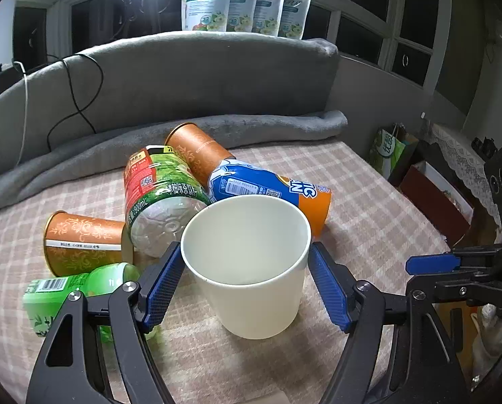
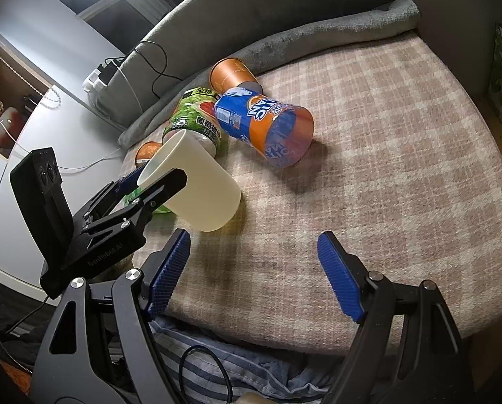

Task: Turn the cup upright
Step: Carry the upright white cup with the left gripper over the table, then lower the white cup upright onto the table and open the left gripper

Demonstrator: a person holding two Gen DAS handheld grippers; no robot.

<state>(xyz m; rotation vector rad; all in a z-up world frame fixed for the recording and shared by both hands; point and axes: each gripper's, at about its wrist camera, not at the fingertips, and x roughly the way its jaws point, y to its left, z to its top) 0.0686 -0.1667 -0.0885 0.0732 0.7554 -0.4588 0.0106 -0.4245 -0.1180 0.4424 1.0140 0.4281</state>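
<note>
Blue-padded fingers of the left gripper (image 1: 245, 281) are seen spread to either side of the white paper cup (image 1: 249, 266), the pads lying just beside its wall near the rim without clearly pressing it; whether there is contact cannot be told from the left wrist view. From the right wrist view the cup (image 2: 200, 188) is seen with its base on the checked blanket (image 2: 385, 175) and its mouth up, leaning toward the left gripper (image 2: 156, 181), near the blanket's front-left edge. The right gripper (image 2: 254, 276) is held with its jaws wide apart over bare blanket at the near edge, nothing between the pads. To the right of the cup a broad stretch of blanket lies free as far as the right edge. Just behind the cup, a clutter is packed close: a green bottle (image 1: 65, 289) lying at the near left, an orange cup (image 1: 82, 242) on its side beside it, a large green-labelled bottle (image 1: 163, 195), a blue and orange bottle (image 1: 267, 188) lying across, and a second orange cup (image 1: 197, 155) behind. Farther back the blanket is bounded by a rolled grey throw (image 1: 251, 124) and a grey sofa back (image 1: 200, 74), on which white pouches (image 1: 244, 0) are stood.
</note>
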